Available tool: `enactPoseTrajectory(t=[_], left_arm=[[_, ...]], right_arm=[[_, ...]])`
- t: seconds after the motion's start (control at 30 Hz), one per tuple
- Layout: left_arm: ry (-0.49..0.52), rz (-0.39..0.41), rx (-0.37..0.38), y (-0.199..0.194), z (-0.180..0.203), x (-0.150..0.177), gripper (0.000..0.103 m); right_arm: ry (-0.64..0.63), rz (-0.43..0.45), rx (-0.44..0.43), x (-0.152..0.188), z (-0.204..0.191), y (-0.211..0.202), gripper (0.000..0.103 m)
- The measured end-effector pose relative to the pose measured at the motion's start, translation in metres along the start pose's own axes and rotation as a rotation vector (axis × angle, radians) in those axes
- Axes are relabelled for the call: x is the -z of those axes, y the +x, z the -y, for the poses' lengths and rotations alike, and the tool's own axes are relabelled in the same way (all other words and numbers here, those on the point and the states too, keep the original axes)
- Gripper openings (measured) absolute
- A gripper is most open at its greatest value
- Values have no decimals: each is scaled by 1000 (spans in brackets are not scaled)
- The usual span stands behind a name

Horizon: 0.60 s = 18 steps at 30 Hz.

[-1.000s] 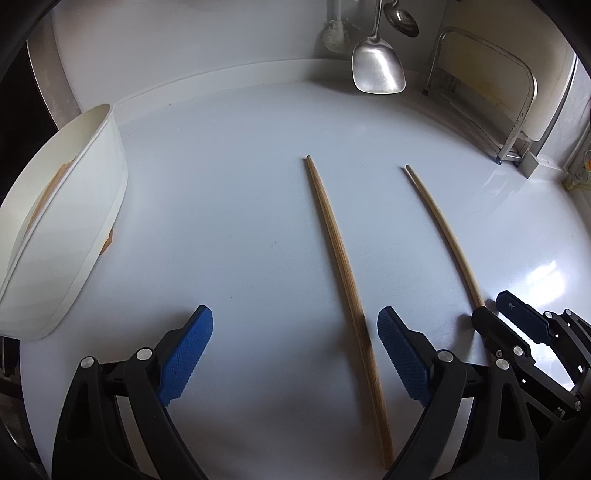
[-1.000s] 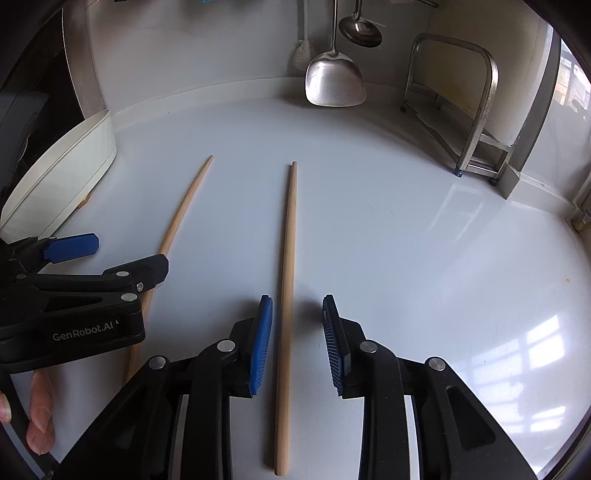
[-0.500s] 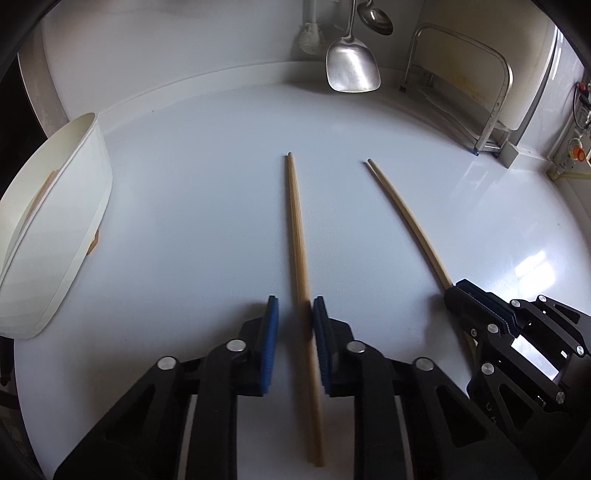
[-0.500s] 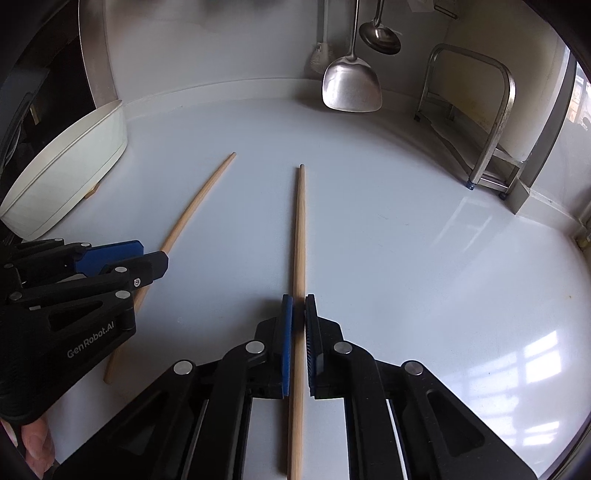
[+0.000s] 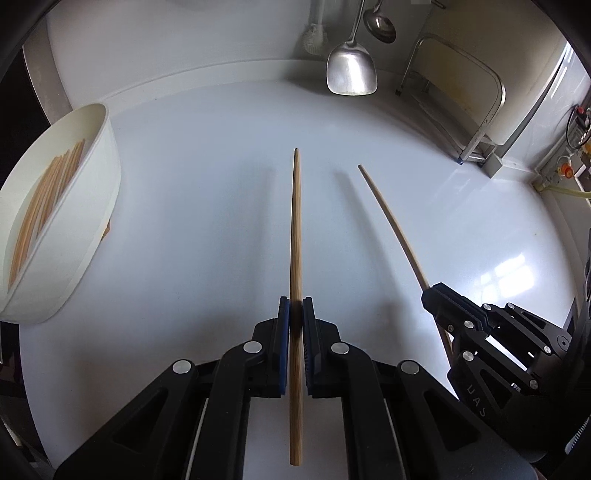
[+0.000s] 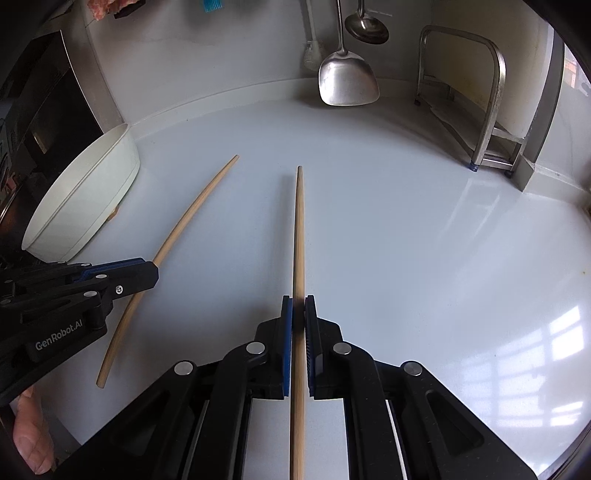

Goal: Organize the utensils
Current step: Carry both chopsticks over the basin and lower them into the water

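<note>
Leftmost: white tub (image 5: 70,236) at tabletop (image 5: 192,206) edge, chopsticks (image 5: 44,199) lying inside. Next, left gripper (image 5: 295,314), jaws clenched on left chopstick (image 5: 296,229), blue pads pressing both sides; stick clear of tabletop, shadow apart beneath. Then right gripper (image 6: 298,312), jaws likewise clamped tight on right chopstick (image 6: 299,236), tip pointing toward back wall, shadow close alongside. Both sticks near-parallel, well apart. Far back: steel spatula (image 6: 347,81) and ladle (image 6: 367,27) hanging; metal rack (image 6: 487,107) right.

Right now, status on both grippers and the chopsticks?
Left gripper shut on left chopstick. Right gripper shut on right chopstick. White tub holds more chopsticks. Nothing between.
</note>
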State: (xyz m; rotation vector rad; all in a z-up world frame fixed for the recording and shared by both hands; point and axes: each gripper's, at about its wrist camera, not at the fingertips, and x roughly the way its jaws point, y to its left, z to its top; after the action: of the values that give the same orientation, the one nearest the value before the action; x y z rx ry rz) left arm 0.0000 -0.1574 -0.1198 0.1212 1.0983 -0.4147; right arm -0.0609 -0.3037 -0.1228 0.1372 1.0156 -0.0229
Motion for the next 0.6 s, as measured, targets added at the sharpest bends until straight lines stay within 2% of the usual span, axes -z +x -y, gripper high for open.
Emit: enactPoseTrajectory(t=[0.2, 0.33, 0.6], left_arm=[[-21, 36, 3, -35, -9, -8, 7], [-42, 64, -7, -56, -31, -14, 7], [-89, 132, -52, -99, -123, -37, 7]], right_arm=[[-16, 14, -27, -21, -8, -22, 6], [-10, 38, -44, -43, -22, -38, 6], [-45, 90, -83, -90, -94, -47, 6]])
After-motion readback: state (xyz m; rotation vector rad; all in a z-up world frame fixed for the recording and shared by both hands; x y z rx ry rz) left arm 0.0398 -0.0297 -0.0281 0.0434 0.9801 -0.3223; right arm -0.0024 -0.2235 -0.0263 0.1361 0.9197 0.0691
